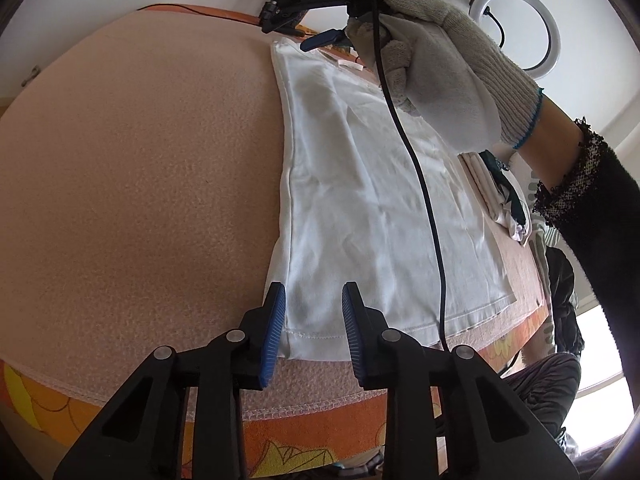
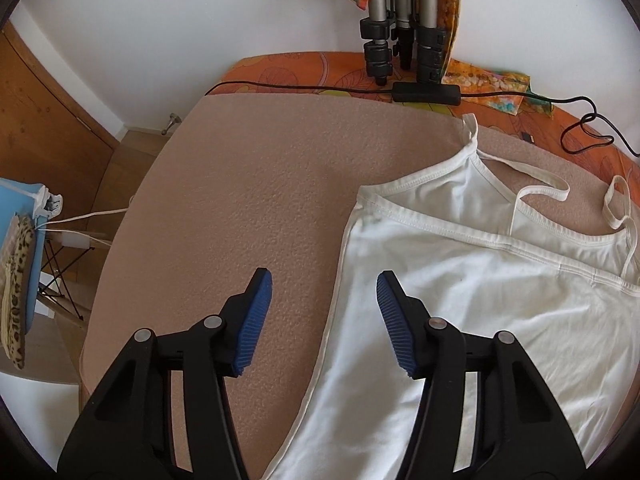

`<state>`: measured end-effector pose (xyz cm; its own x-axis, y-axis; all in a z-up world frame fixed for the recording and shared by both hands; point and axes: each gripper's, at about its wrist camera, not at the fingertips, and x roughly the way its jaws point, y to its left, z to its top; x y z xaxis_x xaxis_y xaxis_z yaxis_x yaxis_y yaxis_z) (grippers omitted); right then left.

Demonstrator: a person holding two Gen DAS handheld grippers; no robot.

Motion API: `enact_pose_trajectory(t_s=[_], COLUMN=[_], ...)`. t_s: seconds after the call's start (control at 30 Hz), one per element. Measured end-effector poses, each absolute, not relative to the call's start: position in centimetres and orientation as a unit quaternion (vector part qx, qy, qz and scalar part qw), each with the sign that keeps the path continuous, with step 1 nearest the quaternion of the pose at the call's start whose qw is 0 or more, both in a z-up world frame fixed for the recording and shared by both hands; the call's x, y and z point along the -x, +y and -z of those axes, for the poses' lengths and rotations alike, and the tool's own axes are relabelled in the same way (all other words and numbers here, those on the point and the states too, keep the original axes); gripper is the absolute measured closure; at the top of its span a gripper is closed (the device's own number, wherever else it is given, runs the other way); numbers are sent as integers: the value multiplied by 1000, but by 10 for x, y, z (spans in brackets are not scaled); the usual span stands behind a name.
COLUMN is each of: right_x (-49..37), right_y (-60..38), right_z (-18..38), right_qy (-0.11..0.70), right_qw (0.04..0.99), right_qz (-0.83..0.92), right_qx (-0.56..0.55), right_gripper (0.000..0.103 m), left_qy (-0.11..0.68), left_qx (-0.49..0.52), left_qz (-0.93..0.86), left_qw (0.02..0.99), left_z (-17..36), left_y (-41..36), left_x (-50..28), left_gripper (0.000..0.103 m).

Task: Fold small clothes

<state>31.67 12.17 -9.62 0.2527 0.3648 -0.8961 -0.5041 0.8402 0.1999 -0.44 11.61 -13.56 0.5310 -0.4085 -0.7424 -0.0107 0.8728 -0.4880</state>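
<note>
A white top lies flat on the pink-covered surface. The left hand-held gripper hovers with jaws apart at its hem corner; the right hand-held gripper, held in a gloved hand, gapes wide over its strap end.

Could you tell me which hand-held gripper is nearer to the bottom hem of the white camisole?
Left. The left hand-held gripper sits open right at the bottom hem of the white camisole; the right hand-held gripper is at the far strap end.
</note>
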Motion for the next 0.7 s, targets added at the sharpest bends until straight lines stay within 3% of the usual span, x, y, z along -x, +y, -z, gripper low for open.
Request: enact_pose_trajectory(t_s=[0.2,0.43,0.57,0.63,0.7], right_x=[-327,-334,-337,-339,-339], right_y=[144,155,159,160,159], right_z=[107,118,126,128,128], right_qy=[554,557,559,557,554], right_qw=[784,784,782,784,785], right_qz=[-254,-231,-221,-219,-217], right_qx=[115,150,164,167,171], right_gripper=[54,54,65,68,75], left_qy=[469,471,465,464,459], left_qx=[209,180,161,154,166], left_qz=[97,83,95,111,120], left_qw=[852,860,865,865,865], left_z=[132,134,135,137,138], left_y=[115,113,107,102,104], left_x=[3,0,-1,-3,-3], left_gripper=[77,74,75,97,97])
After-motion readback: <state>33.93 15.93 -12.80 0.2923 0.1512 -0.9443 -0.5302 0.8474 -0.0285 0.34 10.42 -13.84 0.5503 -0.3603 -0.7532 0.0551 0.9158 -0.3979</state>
